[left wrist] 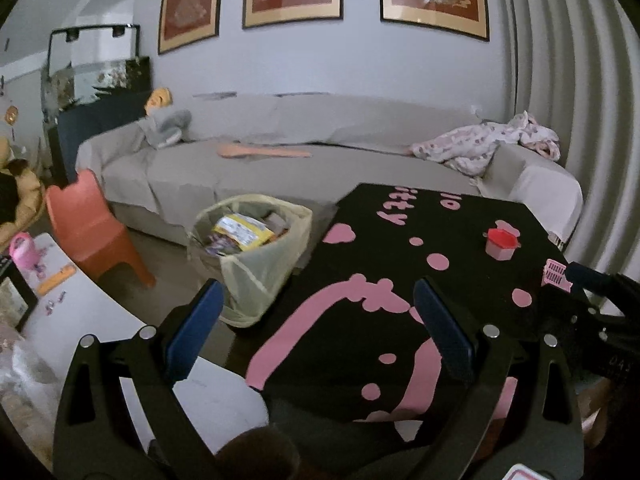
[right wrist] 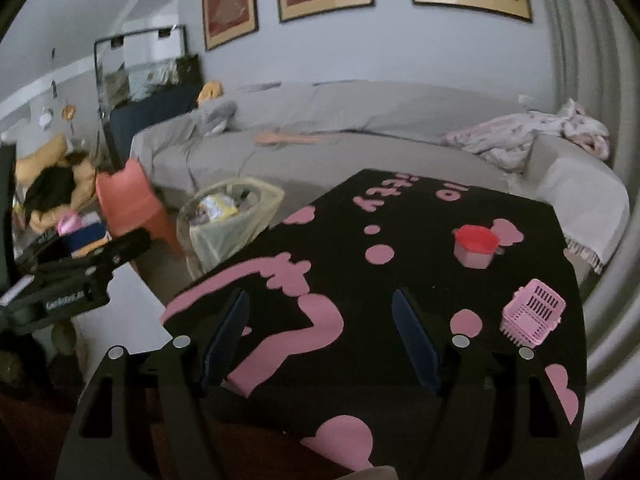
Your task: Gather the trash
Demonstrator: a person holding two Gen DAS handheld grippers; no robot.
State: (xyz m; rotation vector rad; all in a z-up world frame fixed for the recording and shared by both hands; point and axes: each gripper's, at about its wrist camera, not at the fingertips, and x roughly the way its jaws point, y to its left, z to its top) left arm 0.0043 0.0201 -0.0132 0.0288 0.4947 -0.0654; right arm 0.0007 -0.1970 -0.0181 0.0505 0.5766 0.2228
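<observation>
A bin lined with a pale yellow bag (left wrist: pixel 256 256) (right wrist: pixel 228 224) stands on the floor left of the table, with wrappers and a yellow packet inside. My left gripper (left wrist: pixel 320 320) hangs open over the table's left edge, nothing between its blue pads. My right gripper (right wrist: pixel 320 332) is open above the black and pink tablecloth (right wrist: pixel 400 280) (left wrist: pixel 400 320), also empty. On the cloth stand a small pink cup with a red lid (left wrist: pixel 501 245) (right wrist: pixel 477 247) and a little pink basket (right wrist: pixel 534 318) (left wrist: pixel 555 275). The left gripper's body (right wrist: pixel 76 280) shows at the left of the right wrist view.
A grey-covered sofa (left wrist: pixel 280 160) runs behind the table, with a crumpled floral cloth (left wrist: pixel 492 144) at its right end. An orange child's chair (left wrist: pixel 96 232) stands left of the bin. A low white table (left wrist: pixel 80 312) with small items lies at the lower left. A curtain (left wrist: pixel 580 100) hangs right.
</observation>
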